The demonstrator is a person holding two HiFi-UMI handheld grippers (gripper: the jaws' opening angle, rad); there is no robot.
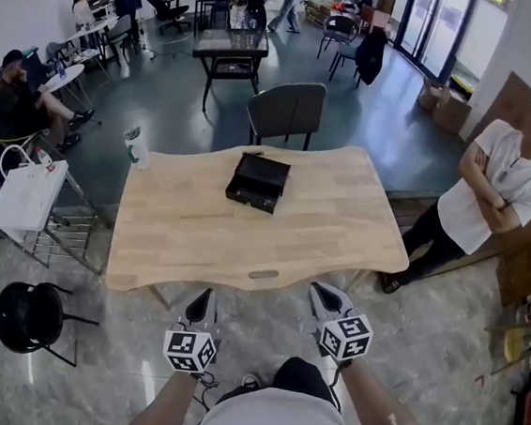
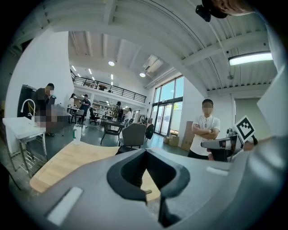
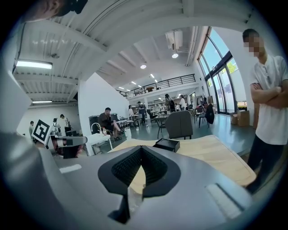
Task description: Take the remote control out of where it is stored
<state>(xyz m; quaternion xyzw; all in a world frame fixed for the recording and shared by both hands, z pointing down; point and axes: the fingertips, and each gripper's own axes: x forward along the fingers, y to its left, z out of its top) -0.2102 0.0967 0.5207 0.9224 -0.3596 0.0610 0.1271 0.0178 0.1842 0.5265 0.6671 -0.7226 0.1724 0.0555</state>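
A flat black box [image 1: 257,181] lies shut near the middle of the light wooden table [image 1: 196,247]. No remote control is visible in any view. Both grippers hover side by side just in front of the table's near edge, pointing toward the box and well short of it. My left gripper [image 1: 203,296] [image 2: 145,152] has its jaws closed together with nothing between them. My right gripper [image 1: 323,293] [image 3: 141,148] is likewise shut and empty. In the right gripper view the box [image 3: 167,144] shows just above the jaw tips.
A grey chair [image 1: 287,110] stands at the table's far side, and a cup [image 1: 137,146] sits on its far left corner. A person with folded arms [image 1: 494,193] stands right of the table. A black stool [image 1: 33,316] and a white stand [image 1: 27,193] are on the left.
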